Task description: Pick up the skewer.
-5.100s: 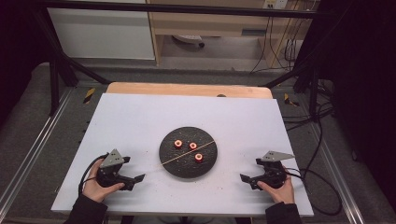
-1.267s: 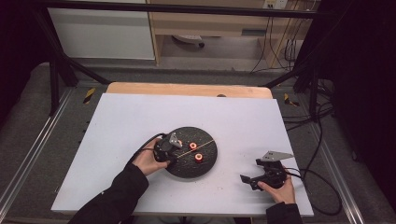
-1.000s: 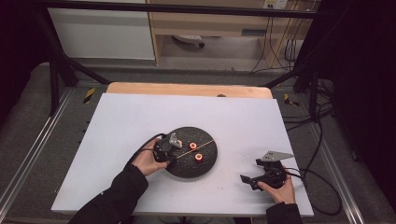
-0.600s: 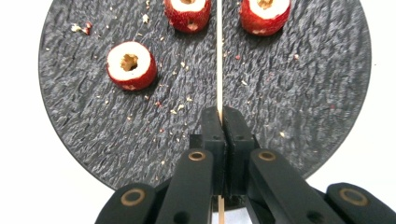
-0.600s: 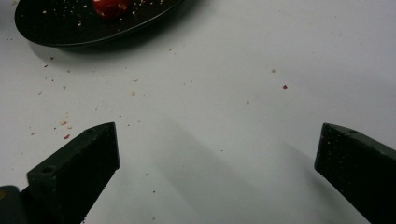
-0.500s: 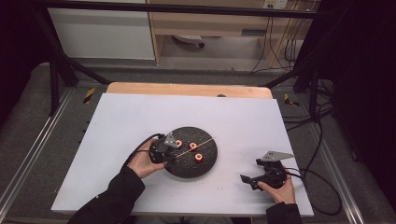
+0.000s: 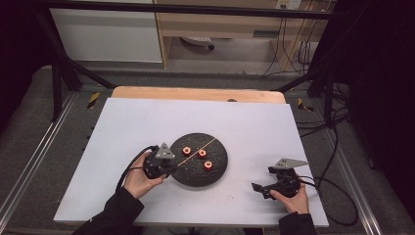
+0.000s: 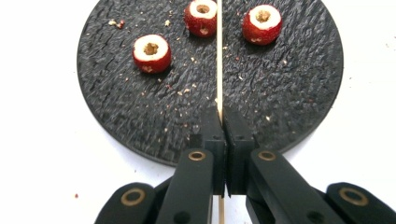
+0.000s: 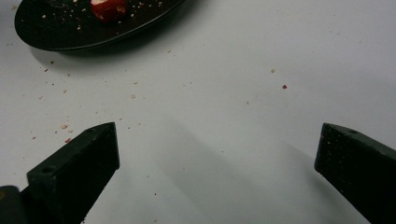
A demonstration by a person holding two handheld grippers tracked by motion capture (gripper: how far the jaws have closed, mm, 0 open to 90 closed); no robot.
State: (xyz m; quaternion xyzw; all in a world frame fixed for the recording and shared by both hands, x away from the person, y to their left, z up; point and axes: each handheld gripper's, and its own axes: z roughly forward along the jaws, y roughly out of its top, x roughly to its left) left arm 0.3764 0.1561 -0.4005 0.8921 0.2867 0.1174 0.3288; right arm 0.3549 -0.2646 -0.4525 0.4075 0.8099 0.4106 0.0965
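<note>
The left gripper [image 8: 223, 122] is clenched on the skewer [image 8: 218, 56]; the right gripper [image 9: 217, 154] rests released. Keep the stick level — aim it squarely at a cored fruit's [image 8: 152, 52] hole on the black plate [image 8: 289, 93].

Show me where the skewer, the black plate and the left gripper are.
skewer [image 8: 219, 56], left gripper view, middle of the bare stick.
black plate [image 8: 289, 93], left gripper view, bare textured surface.
left gripper [image 8: 223, 116], left gripper view, between the jaw tips shut on the skewer.
</note>
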